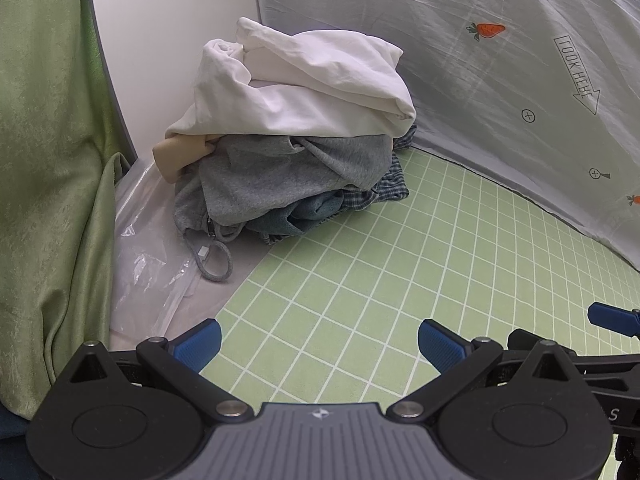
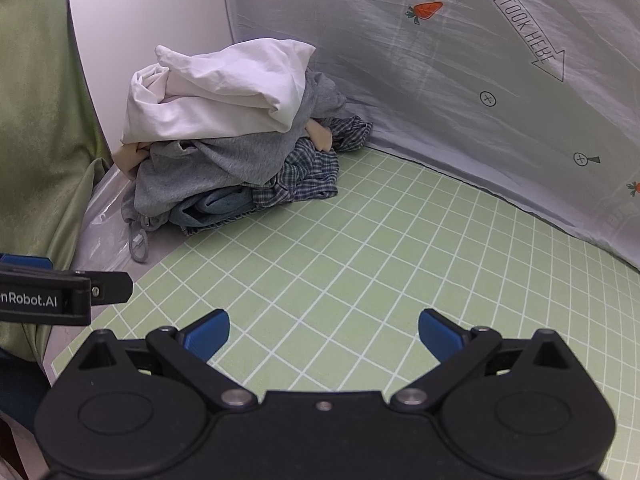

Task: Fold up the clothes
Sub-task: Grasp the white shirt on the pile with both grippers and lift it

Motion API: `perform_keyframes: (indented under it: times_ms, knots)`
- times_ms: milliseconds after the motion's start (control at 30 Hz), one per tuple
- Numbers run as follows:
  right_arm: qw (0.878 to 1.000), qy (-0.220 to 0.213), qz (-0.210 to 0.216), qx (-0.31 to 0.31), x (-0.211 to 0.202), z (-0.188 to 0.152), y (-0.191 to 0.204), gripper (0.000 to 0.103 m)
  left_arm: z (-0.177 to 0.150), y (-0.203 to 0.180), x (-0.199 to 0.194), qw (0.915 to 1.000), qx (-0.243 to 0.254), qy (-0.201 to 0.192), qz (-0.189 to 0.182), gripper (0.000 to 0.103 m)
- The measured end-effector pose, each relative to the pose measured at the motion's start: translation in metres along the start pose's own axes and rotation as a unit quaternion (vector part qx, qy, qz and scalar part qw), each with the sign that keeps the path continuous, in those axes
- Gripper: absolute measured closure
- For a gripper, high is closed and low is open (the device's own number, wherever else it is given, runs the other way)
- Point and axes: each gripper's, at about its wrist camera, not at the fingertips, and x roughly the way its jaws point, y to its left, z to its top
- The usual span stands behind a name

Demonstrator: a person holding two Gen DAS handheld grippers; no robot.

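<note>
A heap of clothes sits in the far left corner of a green grid mat (image 1: 380, 264) (image 2: 360, 248). On top lies a white garment (image 1: 304, 80) (image 2: 216, 88). Under it are a grey hooded top (image 1: 280, 184) (image 2: 208, 176), a beige piece (image 1: 176, 156), a blue item (image 1: 316, 210) and a checked shirt (image 2: 312, 172). My left gripper (image 1: 319, 345) hovers open over the mat, well short of the heap. My right gripper (image 2: 323, 334) is open too, with nothing between its blue pads. Each gripper shows at the edge of the other's view.
A grey sheet (image 1: 480, 60) (image 2: 440, 80) printed with carrots and an arrow hangs behind the mat. A green curtain (image 1: 48, 160) (image 2: 36, 120) drapes on the left. Clear plastic film (image 1: 152, 264) lies beside the heap, and a white panel (image 1: 160, 20) stands behind it.
</note>
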Motion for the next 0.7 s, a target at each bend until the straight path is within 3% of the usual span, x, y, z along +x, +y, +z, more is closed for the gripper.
perform_keyframes:
  times_ms: [233, 500, 700]
  knots:
    - [1.0, -0.008, 0.007, -0.029, 0.041, 0.064, 0.007, 0.001, 0.053, 0.019, 0.032, 0.9997, -0.002, 0.005, 0.024, 0.0]
    - [0.998, -0.028, 0.025, -0.051, 0.11, 0.179, 0.019, 0.001, 0.155, 0.09, 0.07, 0.9962, -0.067, -0.024, 0.05, 0.0]
    - [0.995, -0.051, 0.046, -0.076, 0.163, 0.262, 0.035, 0.001, 0.211, 0.133, 0.101, 0.9926, -0.108, -0.042, 0.034, 0.001]
